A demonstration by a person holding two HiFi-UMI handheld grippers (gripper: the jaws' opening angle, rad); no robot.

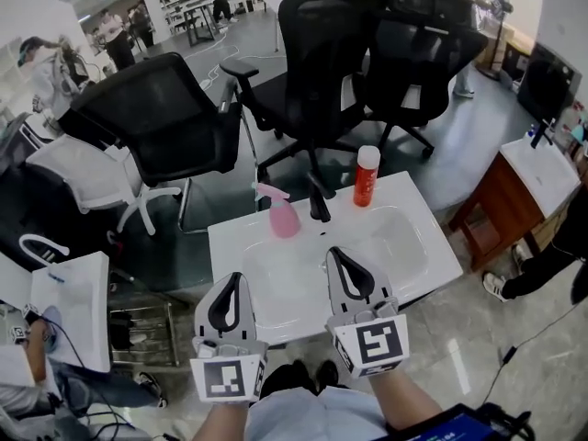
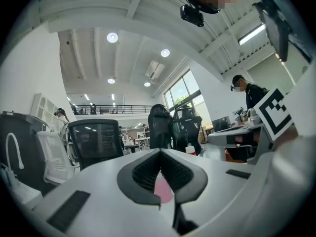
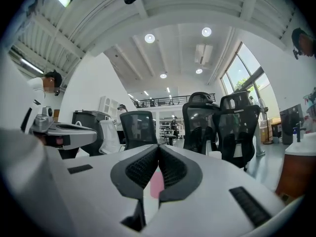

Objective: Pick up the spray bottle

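Observation:
A pink spray bottle [image 1: 283,213] stands upright at the back left of the white sink top [image 1: 423,246], next to the black faucet [image 1: 318,200]. Both grippers hover over the sink's near edge, short of the bottle and not touching it. My left gripper [image 1: 234,279] has its jaws together with nothing held. My right gripper [image 1: 336,254] is also shut and empty. In the left gripper view the left gripper [image 2: 160,151] shows the pink bottle [image 2: 163,189] through the slot behind its closed tips. The right gripper view shows the right gripper [image 3: 158,146] with the bottle [image 3: 156,182] likewise ahead.
A red bottle with a white cap [image 1: 367,176] stands to the right of the faucet. Black office chairs [image 1: 322,62] crowd behind the sink, a white chair [image 1: 87,177] at the left. A wooden cabinet [image 1: 501,196] stands at the right, a white bag [image 1: 78,306] on the floor left.

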